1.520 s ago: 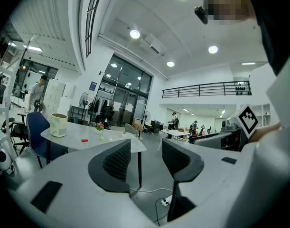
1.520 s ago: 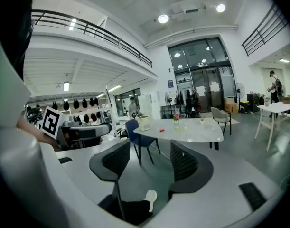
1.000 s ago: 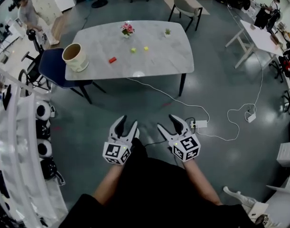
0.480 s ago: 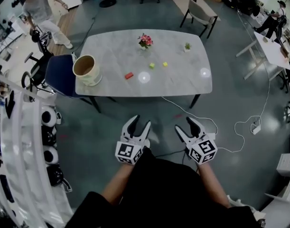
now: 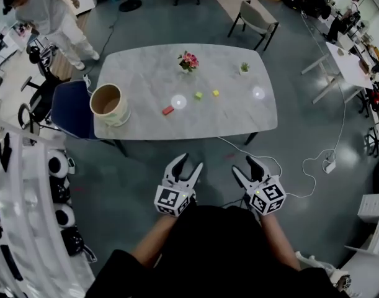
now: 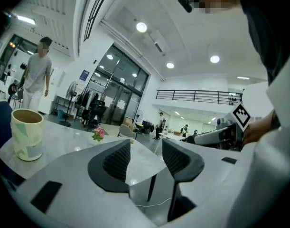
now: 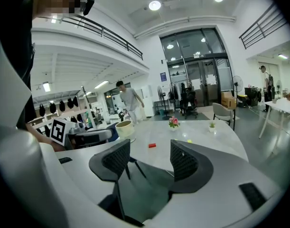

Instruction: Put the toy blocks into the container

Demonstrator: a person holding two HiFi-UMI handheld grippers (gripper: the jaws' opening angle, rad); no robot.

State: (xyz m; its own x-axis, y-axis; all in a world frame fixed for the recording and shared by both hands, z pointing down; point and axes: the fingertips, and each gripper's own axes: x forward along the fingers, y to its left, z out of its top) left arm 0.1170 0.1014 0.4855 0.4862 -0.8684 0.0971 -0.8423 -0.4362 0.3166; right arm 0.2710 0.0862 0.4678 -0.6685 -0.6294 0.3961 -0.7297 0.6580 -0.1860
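Open-plan office hall: grey floor [image 5: 133, 166], pale surface [image 5: 152, 113] ahead of the left tool [image 5: 188, 161], chairs [image 5: 258, 14], work desks [image 5: 345, 59] to its right, white rack [image 5: 25, 166] to its left, glazed doors [image 7: 201, 80] and mezzanine railing [image 7: 107, 34] beyond.

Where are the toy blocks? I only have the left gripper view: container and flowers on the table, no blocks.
Observer: Head view shows three on the table: a red block nearest the container, then a green block and a yellow block to its right.
Operator: Right gripper carrying anything?
Observer: No. The right gripper is open with nothing between its jaws.
Operator: Are we at the table yet?
Observer: No. In the head view the left gripper and the right one are over the floor, short of the table's near edge.
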